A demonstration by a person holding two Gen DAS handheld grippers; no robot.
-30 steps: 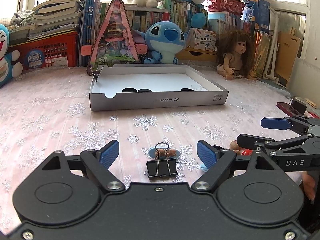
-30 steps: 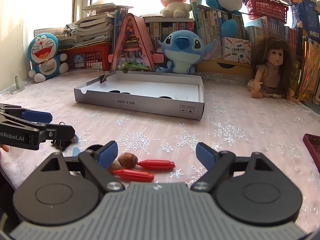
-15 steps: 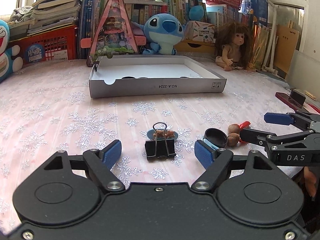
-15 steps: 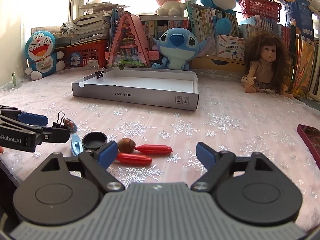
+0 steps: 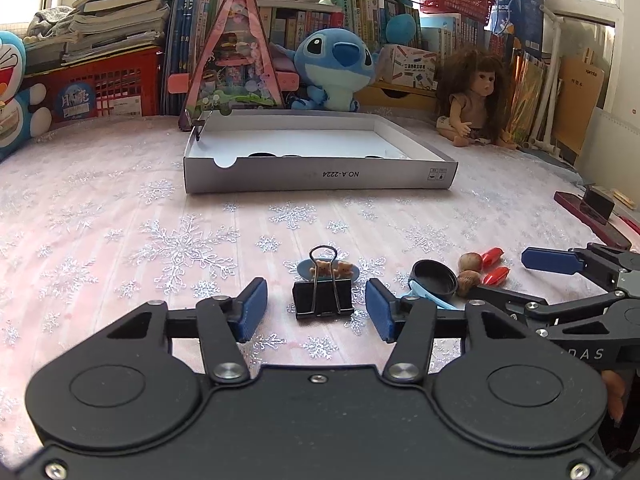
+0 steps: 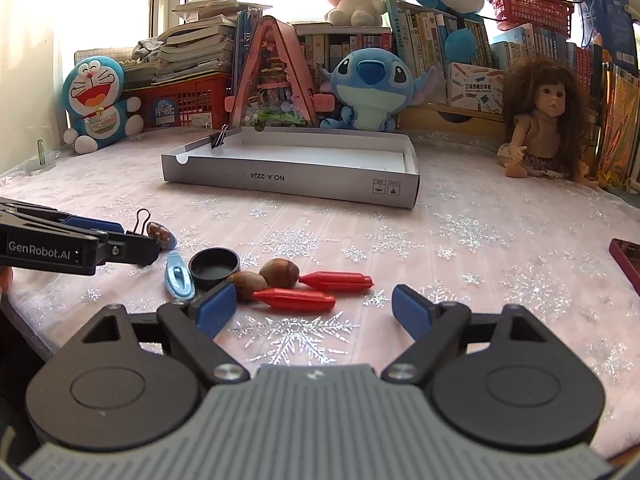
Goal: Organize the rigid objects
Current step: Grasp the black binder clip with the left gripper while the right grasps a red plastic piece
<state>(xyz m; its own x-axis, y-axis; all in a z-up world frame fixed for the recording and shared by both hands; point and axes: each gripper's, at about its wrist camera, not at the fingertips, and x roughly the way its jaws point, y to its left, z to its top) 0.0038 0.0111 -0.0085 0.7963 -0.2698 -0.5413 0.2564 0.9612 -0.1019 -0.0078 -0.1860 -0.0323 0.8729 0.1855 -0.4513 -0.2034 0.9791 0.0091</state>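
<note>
A black binder clip [image 5: 322, 298] stands on the snowflake tablecloth between the open fingers of my left gripper [image 5: 316, 314], with a small blue bear charm [image 5: 330, 269] just behind it. To its right lie a black round cap [image 5: 435, 277], a light-blue clip [image 6: 179, 276], two brown nuts [image 6: 280, 273] and two red plastic pieces [image 6: 295, 299]. My right gripper [image 6: 314, 312] is open and empty just in front of the red pieces. A shallow white cardboard tray [image 5: 320, 178] sits further back, holding a few dark items.
A second binder clip [image 6: 219, 136] is clipped to the tray's far left corner. Plush toys, a doll [image 6: 548, 120], books and red baskets line the back. A dark red flat object [image 5: 588, 216] lies at the right table edge.
Both grippers have pulled back and risen a little; the objects now sit further ahead in each view. The left fingers have narrowed slightly around the binder clip. Nothing was grasped.
</note>
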